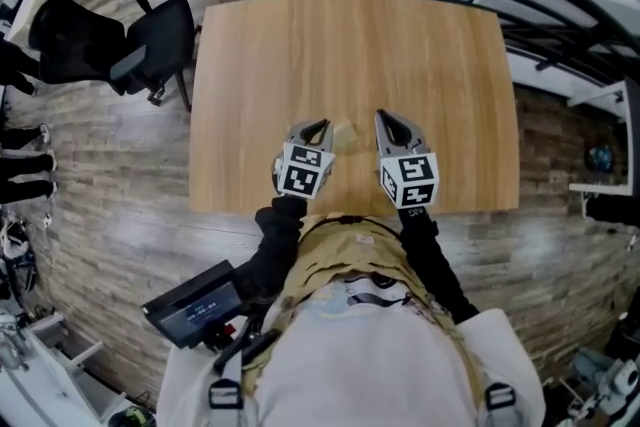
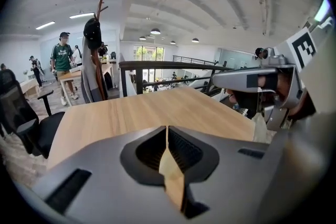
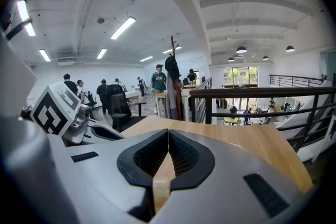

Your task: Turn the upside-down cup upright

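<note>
A small pale cup (image 1: 345,136) is seen on the wooden table (image 1: 350,35), close to the near edge and about midway along it, with the rest of the top bare. It is flanked by the two tools. The left gripper (image 1: 321,126) is held just beside it on one side and the right gripper (image 1: 384,118) just beside it on the other, both angled forward and down over the near edge. Whether either touches the cup cannot be made out from the head view. The cup is also too small there for rim and base to be told apart, so that it is inverted is taken from the task alone. In each gripper view the jaws are seen pressed together at their tips, with only table wood showing in the gap behind them, so nothing is pinched by either. The paired placement is judged to be an approach: the cup is bracketed so that either tool can be brought onto it, and no grasp has been made yet. Since closed jaws cannot take a cup wall, one pair would have to be spread before the cup could be gripped, lifted clear and turned over. A light cup so near the edge could be knocked off by a closed tip.
</note>
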A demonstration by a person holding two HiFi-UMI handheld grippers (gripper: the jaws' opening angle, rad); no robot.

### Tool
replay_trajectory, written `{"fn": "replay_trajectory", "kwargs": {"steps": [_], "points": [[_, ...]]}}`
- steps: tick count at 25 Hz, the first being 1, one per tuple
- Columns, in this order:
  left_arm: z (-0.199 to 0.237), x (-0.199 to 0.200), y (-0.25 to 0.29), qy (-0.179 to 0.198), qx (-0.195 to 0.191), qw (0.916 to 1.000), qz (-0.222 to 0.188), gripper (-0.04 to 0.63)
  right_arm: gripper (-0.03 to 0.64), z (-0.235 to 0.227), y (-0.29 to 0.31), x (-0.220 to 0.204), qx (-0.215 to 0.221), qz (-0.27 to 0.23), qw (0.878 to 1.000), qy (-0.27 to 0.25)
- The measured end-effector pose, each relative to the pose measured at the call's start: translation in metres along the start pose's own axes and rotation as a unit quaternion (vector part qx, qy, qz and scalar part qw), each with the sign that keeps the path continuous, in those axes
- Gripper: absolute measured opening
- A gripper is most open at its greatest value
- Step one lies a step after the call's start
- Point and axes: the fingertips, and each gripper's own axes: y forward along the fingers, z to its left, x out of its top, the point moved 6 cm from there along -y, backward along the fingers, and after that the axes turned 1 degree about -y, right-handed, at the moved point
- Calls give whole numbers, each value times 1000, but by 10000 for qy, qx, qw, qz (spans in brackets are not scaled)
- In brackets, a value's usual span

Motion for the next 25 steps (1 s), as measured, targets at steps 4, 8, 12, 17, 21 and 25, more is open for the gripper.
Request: {"fn": "replay_trajectory", "kwargs": {"steps": [4,8,12,17,21,25], "points": [[5,-10,15,-8,-198,9994,285,2,21,-2,12,-7,8,204,9998,65],[9,-16,33,47,-374,9979,527,13,21,-9,27,-13,29,381,9992,122],[12,-27,52,117,-574,9947,841,54,21,-11,43,-26,84,709,9973,166],[8,-40,75,340,-883,9875,1262,134,21,-13,58,-40,192,1015,9944,234],[2,-54,98,505,-1156,9808,1490,223,21,-19,66,-52,234,1259,9914,280],[0,-69,119,696,-1349,9710,1849,283,21,-27,73,-60,278,1410,9891,319]]}}
